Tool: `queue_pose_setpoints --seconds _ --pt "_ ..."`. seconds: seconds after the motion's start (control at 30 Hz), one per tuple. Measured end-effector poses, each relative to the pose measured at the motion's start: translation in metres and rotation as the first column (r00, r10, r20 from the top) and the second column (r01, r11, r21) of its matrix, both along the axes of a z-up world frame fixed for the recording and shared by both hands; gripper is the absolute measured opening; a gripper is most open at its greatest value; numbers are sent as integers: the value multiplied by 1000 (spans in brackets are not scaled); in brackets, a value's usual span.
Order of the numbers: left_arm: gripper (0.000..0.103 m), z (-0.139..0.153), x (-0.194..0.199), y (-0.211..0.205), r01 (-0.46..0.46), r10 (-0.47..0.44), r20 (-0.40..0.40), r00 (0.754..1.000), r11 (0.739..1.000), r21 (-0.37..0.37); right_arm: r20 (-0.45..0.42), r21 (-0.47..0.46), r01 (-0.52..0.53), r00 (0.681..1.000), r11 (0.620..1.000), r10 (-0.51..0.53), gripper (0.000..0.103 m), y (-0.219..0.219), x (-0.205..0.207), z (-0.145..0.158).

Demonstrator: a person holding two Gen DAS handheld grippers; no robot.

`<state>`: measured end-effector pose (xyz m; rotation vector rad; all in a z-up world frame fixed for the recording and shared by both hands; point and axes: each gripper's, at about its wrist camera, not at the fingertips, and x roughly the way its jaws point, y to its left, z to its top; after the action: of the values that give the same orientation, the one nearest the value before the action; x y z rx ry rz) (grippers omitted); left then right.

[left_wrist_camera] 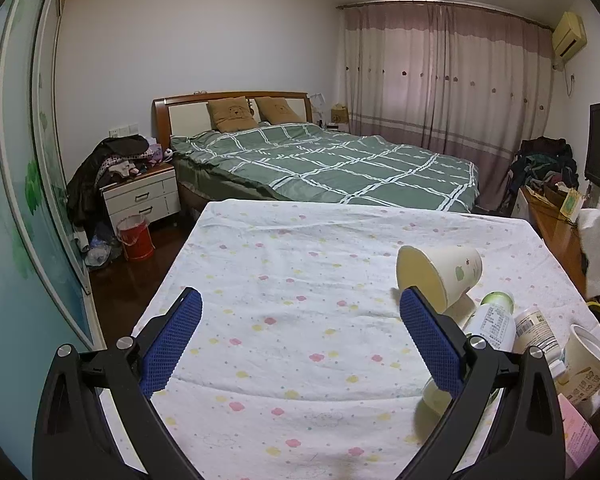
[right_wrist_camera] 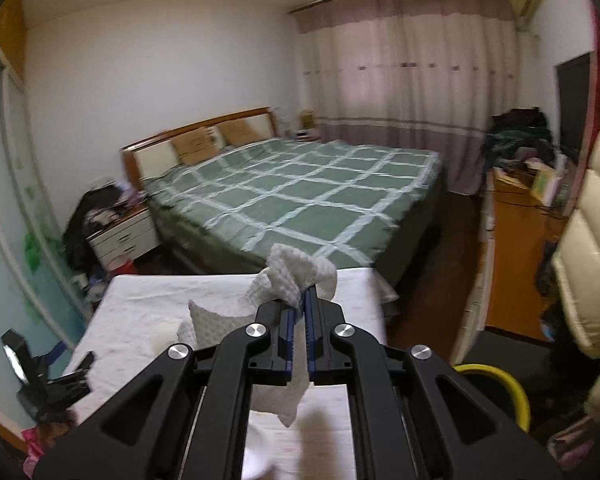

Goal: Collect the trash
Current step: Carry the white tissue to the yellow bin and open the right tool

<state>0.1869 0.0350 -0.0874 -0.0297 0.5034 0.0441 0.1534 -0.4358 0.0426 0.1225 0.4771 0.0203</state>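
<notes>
Now the right gripper [right_wrist_camera: 300, 300] is closed tight on a crumpled white tissue [right_wrist_camera: 296, 276] and holds it above the table [right_wrist_camera: 140, 292], while the left gripper [left_wrist_camera: 300, 320] waits open and empty over the flowered cloth. From where I stand, the good way is to keep the squeeze firm and carry the tissue toward the yellow-rimmed bin [right_wrist_camera: 496, 380] at about four o'clock, letting go only above its mouth. Cups [left_wrist_camera: 440, 272] and bottles [left_wrist_camera: 496, 320] at the left gripper's three o'clock are not yet collected.
</notes>
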Motion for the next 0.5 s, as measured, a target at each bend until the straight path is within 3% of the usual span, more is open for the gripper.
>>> queue_pose_setpoints --seconds 0.2,0.5 --pt "98 0 0 0 0 0 -1 1000 1000 1 -49 -10 151 987 988 -152 5 -67 -8 -13" --pt "98 -3 2 -1 -1 2 -9 1000 1000 17 -176 -11 298 939 954 -295 5 -137 -11 -69"
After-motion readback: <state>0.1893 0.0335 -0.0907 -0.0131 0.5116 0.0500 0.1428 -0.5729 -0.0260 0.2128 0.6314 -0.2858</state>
